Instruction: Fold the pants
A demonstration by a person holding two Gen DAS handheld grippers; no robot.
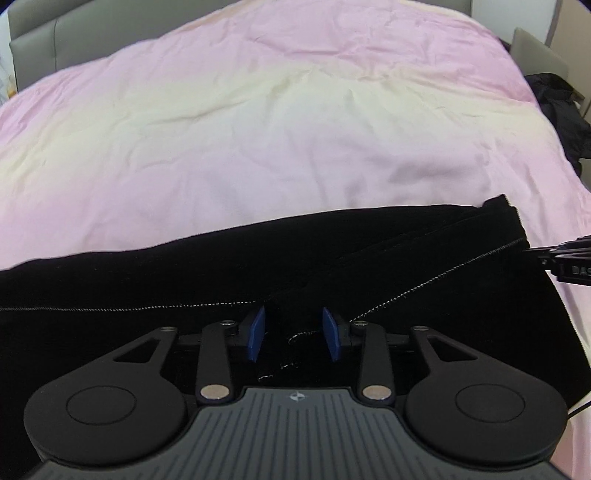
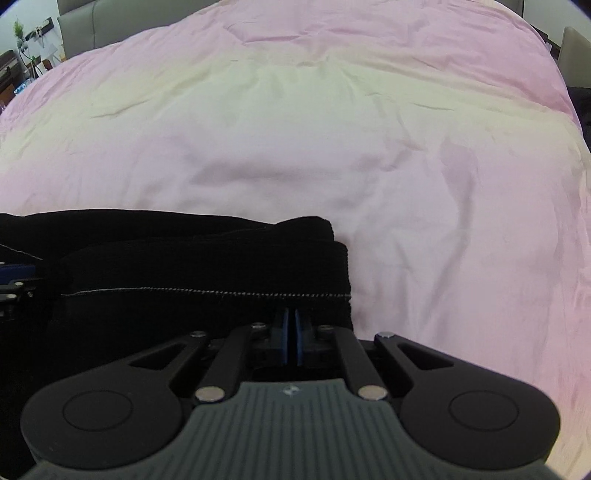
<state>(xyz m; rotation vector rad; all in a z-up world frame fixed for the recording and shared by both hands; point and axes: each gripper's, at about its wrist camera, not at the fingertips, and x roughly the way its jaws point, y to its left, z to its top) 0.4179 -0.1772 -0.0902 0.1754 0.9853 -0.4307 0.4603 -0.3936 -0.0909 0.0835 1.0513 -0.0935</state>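
On the pink bed sheet in front of you lie the black pants, stretched long from left to right near the edge of the bed closest to you. A thin line of white stitching runs along the dark cloth.

Your left gripper sits low over the pants. Its two blue pads are spread apart, with a small bump of black cloth between them — the pads are not squeezing it.

Your right gripper is at the end of the pants, where the cloth lies in layers, one on top of the other. Its blue pads are pressed almost together, just below the white stitched seam. The pads reach the black cloth, but you cannot tell if any of it is pinched between them. In the left wrist view, the tip of the right gripper shows at the far right, touching the end of the pants.

Past the far side of the bed stands a gray headboard. A pile of dark clothes lies off the right side of the bed. A small green plant shows in the far left corner of the right wrist view.
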